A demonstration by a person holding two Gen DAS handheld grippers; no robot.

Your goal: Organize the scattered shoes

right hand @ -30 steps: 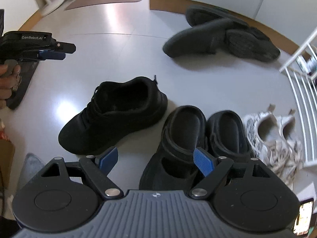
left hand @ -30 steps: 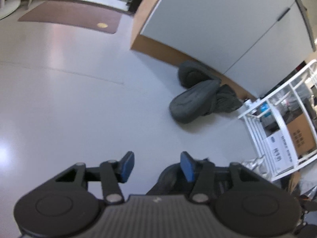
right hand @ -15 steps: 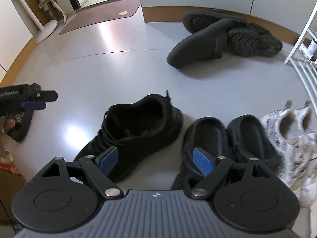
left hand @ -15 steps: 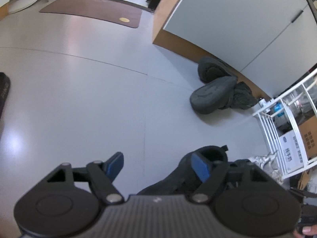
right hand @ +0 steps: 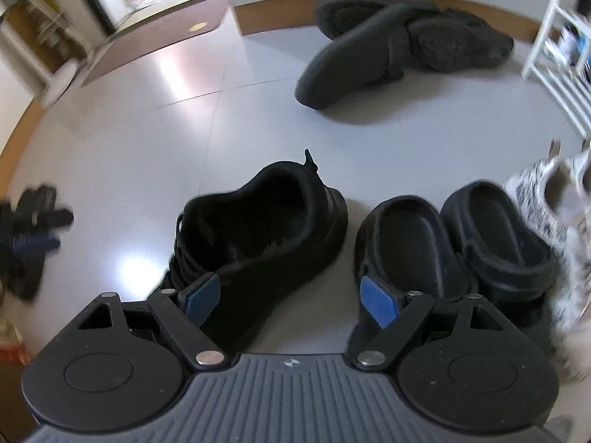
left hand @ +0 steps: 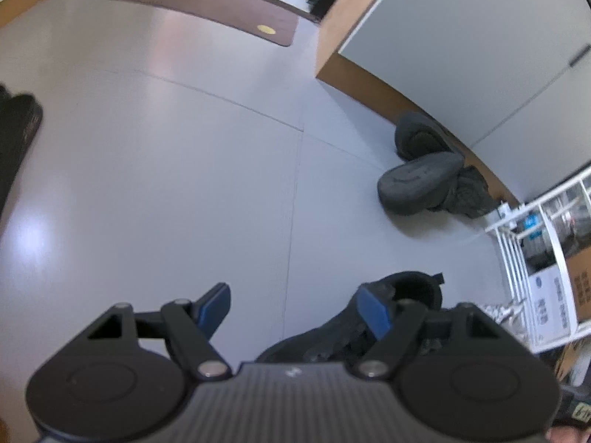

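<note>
A black sneaker [right hand: 258, 229] lies on the grey floor, heel away from me. My right gripper [right hand: 290, 297] hovers just over its laces, open, with neither pad touching it. To its right stands a pair of black clogs [right hand: 399, 243], then white patterned sneakers [right hand: 546, 199]. A heap of dark grey slippers [right hand: 388, 48] lies by the far cabinet. My left gripper [left hand: 295, 308] is open over bare floor. The sneaker [left hand: 406, 291] shows behind its right finger, and the slippers [left hand: 421, 184] lie farther off. The left gripper [right hand: 33, 229] appears blurred at the left edge of the right wrist view.
A white wire rack [left hand: 535, 258] with boxes stands at the right. A white cabinet [left hand: 461, 37] with a wooden base runs behind the slippers. A brown mat [left hand: 207, 3] lies at the far doorway, and a flat black object [left hand: 18, 140] at the left.
The left jaws have widened, and the sneaker's heel has come into view beside the left gripper's right finger. The right gripper has sunk closer to the black sneaker and rolled.
</note>
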